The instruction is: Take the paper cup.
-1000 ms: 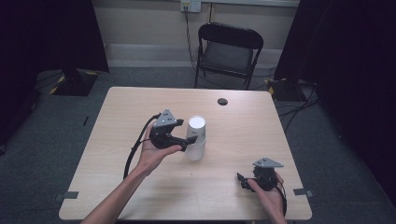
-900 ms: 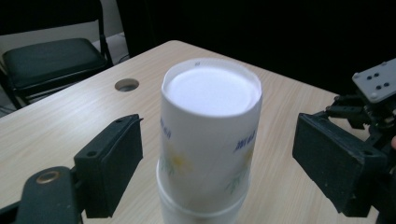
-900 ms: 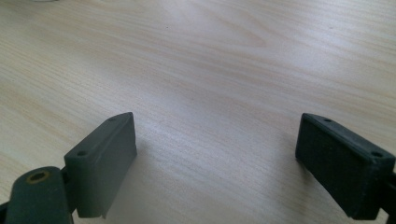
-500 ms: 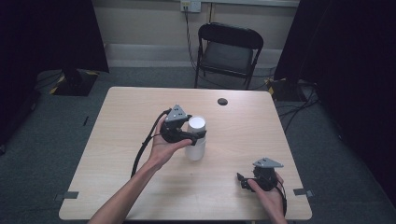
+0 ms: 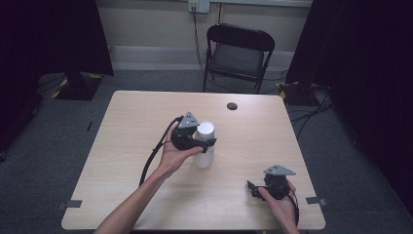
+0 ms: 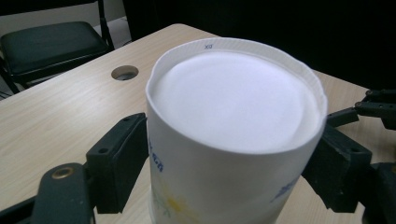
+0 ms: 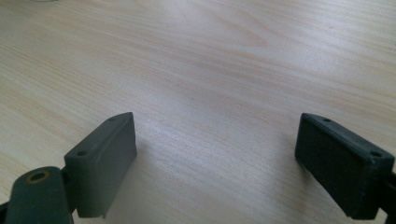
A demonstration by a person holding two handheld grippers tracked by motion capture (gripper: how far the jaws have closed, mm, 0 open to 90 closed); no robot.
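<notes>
Left gripper closing its jaws around an upturned paper cup — pads at both sides, contact unclear; right gripper released, well apart from the cup.

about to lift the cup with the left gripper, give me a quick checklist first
1. Cup between the left gripper jaws: ok; they have just been closing around it.
2. Pads pressing the cup wall: cannot tell; they look to be at the wall, and the wall is not dented.
3. Cup upright on the table, closed end up: ok.
4. Right gripper apart from the cup: ok; open, nothing between its jaws.
5. Table hole away from the cup: ok.
</notes>
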